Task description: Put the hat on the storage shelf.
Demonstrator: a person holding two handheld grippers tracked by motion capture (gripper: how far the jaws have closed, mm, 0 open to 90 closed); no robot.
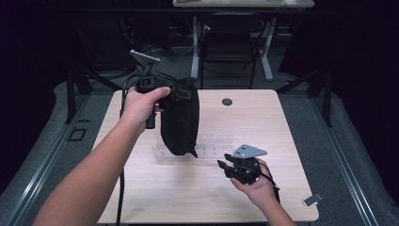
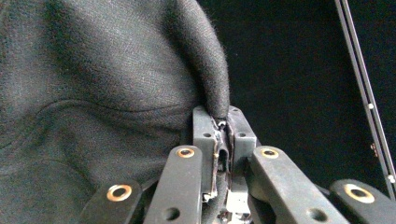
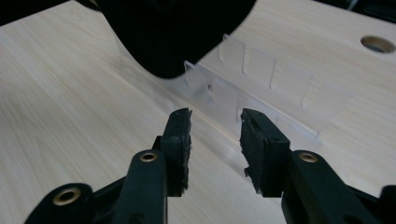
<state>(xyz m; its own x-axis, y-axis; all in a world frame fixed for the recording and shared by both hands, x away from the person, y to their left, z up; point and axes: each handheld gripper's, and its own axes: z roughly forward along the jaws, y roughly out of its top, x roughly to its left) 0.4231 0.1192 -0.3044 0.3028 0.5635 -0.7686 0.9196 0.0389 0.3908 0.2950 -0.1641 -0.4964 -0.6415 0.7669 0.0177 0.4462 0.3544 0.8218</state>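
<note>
**benchrat:** Since the left tongs (image 2: pixel 223 122) are pinching just one thin fold at the top of that black cloth bag (image 1: pixel 180 120), the whole thing hangs off it above the clear slotted rack (image 1: pixel 211 143). I'd guess the fold could slide out.

**mossy:** Yep. Right tongs (image 3: pixel 215 135) sit parted and empty near the rack, low over the worktop (image 1: pixel 263 113). A swinging bag might knock it.
</note>
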